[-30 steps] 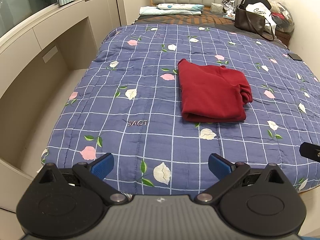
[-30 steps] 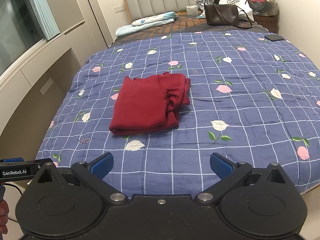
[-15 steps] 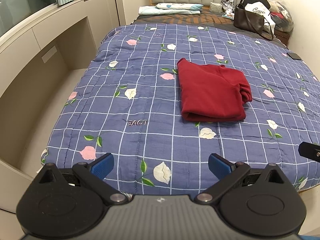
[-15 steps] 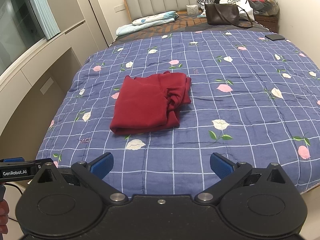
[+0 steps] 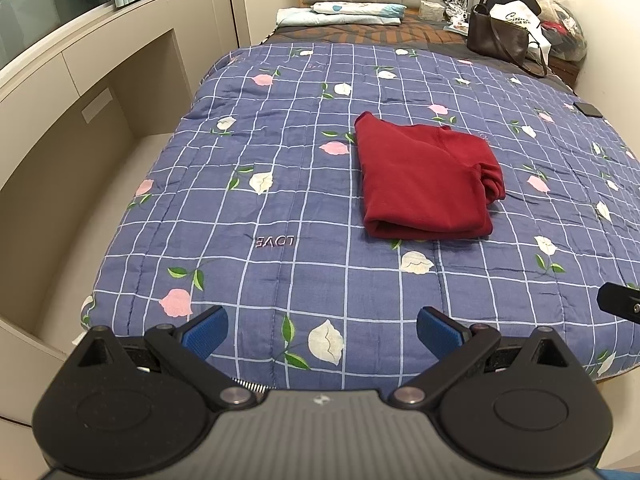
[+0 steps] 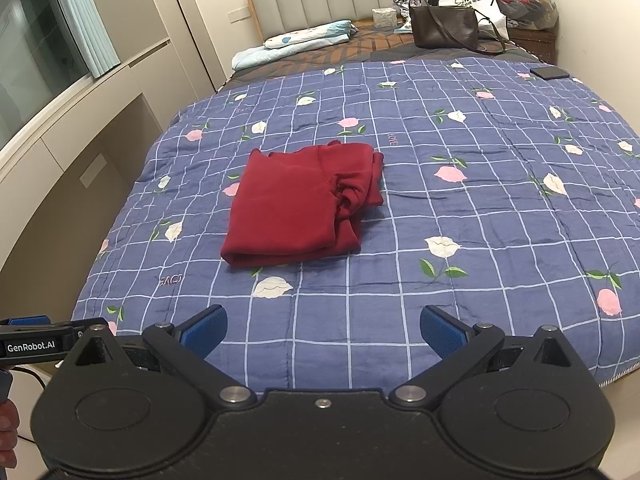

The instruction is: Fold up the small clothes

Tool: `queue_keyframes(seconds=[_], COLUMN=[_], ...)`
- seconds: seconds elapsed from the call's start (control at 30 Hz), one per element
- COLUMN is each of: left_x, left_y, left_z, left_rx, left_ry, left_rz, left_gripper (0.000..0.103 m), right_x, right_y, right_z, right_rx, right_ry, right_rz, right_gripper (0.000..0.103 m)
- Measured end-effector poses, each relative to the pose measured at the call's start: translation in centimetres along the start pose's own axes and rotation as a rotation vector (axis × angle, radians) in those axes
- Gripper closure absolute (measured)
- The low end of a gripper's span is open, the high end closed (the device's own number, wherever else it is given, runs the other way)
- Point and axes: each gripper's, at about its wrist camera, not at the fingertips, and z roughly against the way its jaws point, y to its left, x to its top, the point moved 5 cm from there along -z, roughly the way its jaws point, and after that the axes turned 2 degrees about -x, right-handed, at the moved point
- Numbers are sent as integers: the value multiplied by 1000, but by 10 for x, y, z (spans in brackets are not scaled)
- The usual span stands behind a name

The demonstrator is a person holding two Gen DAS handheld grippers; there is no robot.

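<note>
A dark red garment (image 5: 424, 180) lies folded into a rough rectangle on the blue checked flower quilt (image 5: 280, 208), with bunched fabric at its right edge. It also shows in the right wrist view (image 6: 300, 208). My left gripper (image 5: 322, 330) is open and empty, held back above the foot edge of the bed, well short of the garment. My right gripper (image 6: 323, 330) is open and empty too, also back at the foot edge. The left gripper's body (image 6: 32, 344) shows at the left edge of the right wrist view.
A brown handbag (image 6: 446, 26), bags and clutter sit at the head of the bed on the right. Folded light bedding (image 6: 296, 42) lies by the headboard. A dark phone (image 6: 549, 72) lies on the quilt far right. A beige built-in desk (image 5: 80, 112) runs along the left.
Both grippers have drifted very slightly; the garment sits a touch lower in the right wrist view. Both stay open, and the garment has not moved.
</note>
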Motion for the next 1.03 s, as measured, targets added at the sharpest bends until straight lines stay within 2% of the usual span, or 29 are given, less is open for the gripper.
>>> queue_keyframes(seconds=[1.03], left_x=[13], left_y=[10], left_z=[-22], left_rx=[-48], left_ry=[26], left_rz=[-31], left_gripper=[1], right_x=[3], right_y=[4], right_z=[-9], right_rx=[-34], right_ry=[11], right_rz=[-25], right_gripper=[1])
